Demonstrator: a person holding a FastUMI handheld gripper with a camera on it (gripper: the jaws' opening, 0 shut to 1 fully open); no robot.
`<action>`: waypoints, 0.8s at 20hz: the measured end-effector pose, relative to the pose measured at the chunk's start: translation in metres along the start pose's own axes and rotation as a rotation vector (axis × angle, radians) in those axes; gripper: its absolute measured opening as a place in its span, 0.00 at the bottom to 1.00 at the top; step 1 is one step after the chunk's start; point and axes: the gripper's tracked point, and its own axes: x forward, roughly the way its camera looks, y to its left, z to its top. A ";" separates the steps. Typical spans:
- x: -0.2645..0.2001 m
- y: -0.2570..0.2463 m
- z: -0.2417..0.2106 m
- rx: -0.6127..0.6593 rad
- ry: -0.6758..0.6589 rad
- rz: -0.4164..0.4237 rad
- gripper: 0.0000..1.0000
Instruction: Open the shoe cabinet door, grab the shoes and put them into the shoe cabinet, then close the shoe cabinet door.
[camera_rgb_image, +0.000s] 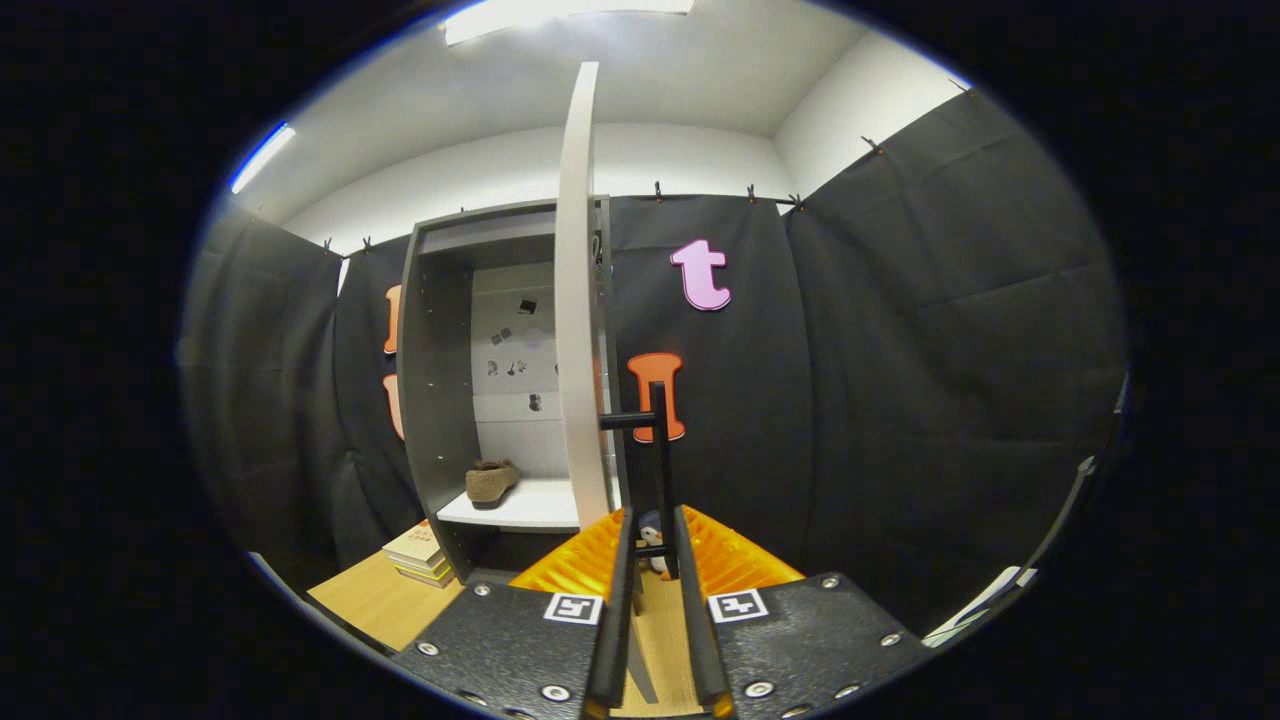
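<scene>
Hand-held gripper (655, 545) with fingers clamped on the black handle (661, 470) of the open door (577, 300), shoe (491, 481) already on the cabinet (430, 400) shelf's left edge; a skewed pull could slip the fingers off the thin bar
</scene>
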 end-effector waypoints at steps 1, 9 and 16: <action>-0.008 0.010 -0.001 0.006 0.002 -0.002 0.38; -0.044 0.075 -0.025 0.044 0.037 -0.057 0.93; -0.039 0.142 -0.069 0.000 0.012 0.052 0.93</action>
